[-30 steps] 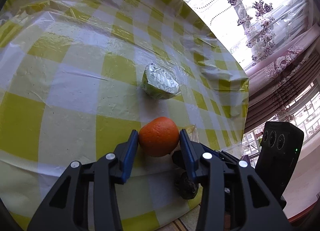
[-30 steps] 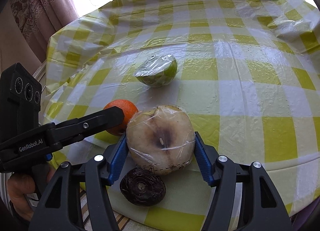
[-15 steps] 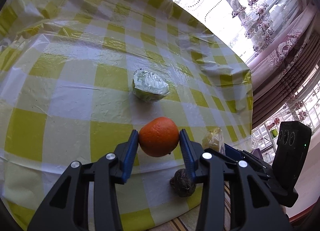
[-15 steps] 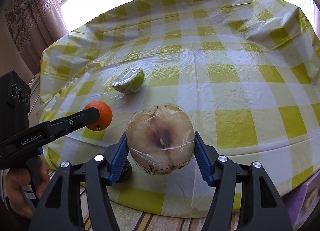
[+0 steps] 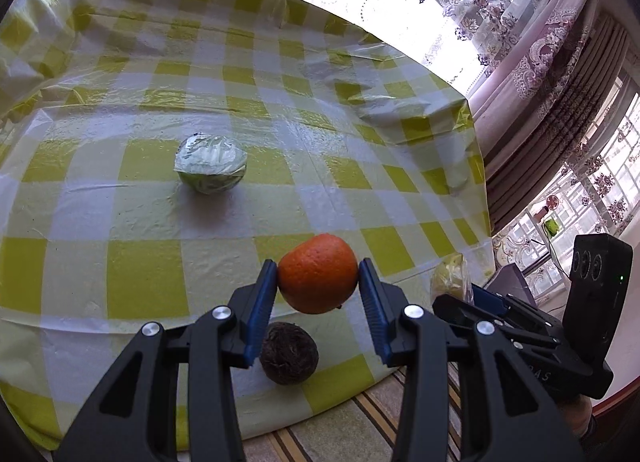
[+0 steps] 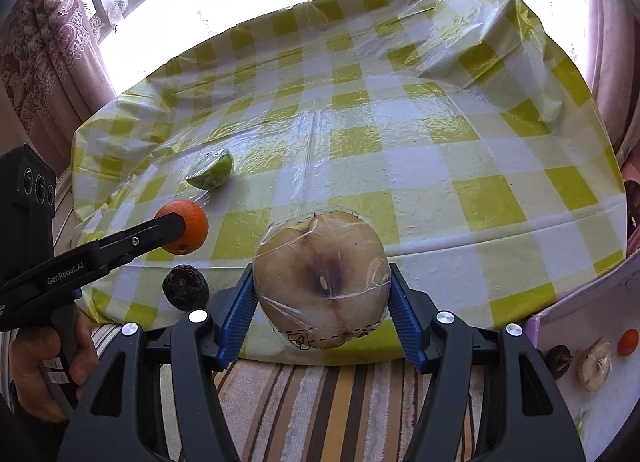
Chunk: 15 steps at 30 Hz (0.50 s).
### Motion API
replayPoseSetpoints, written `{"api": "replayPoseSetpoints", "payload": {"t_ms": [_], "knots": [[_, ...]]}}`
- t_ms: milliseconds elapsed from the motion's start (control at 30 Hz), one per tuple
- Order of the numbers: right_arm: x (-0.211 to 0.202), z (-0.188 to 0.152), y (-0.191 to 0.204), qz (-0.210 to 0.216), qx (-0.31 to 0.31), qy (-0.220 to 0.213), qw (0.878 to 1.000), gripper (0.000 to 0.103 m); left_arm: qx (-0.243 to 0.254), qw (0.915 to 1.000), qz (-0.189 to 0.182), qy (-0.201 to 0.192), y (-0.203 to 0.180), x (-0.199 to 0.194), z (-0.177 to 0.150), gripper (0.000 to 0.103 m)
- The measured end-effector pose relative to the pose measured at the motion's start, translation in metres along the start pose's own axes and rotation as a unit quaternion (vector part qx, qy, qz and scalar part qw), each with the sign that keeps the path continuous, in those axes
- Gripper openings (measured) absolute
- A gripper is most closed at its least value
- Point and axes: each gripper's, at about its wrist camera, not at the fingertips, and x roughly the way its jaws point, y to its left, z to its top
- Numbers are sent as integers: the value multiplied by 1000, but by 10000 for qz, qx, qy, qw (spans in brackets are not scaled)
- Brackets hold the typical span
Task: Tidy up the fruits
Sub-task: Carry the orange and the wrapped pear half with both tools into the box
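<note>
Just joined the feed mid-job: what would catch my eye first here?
Both claws are loaded: the left claw grips an orange, the right claw a film-wrapped, browned apple half. On the yellow checked tablecloth lie a wrapped green fruit half and a dark round fruit near its edge.

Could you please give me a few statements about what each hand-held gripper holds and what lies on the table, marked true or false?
1. The left hand-held gripper is shut on the orange. True.
2. The right hand-held gripper holds nothing. False: it is shut on a plastic-wrapped apple half.
3. The wrapped green fruit half rests on the checked tablecloth, apart from both grippers. True.
4. The dark round fruit is clamped together with the orange. False: it lies on the cloth near the table's edge, below the orange.
5. The orange rests on the cloth. False: it is held clear above it.
</note>
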Motion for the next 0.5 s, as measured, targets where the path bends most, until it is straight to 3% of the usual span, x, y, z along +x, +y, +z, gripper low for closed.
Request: {"api": "replayPoseSetpoints", "payload": {"t_ms": [500], "knots": [[-65, -33, -97, -678, 621, -258, 9954, 61, 938, 9940, -387, 419, -103, 36, -23, 42]]}}
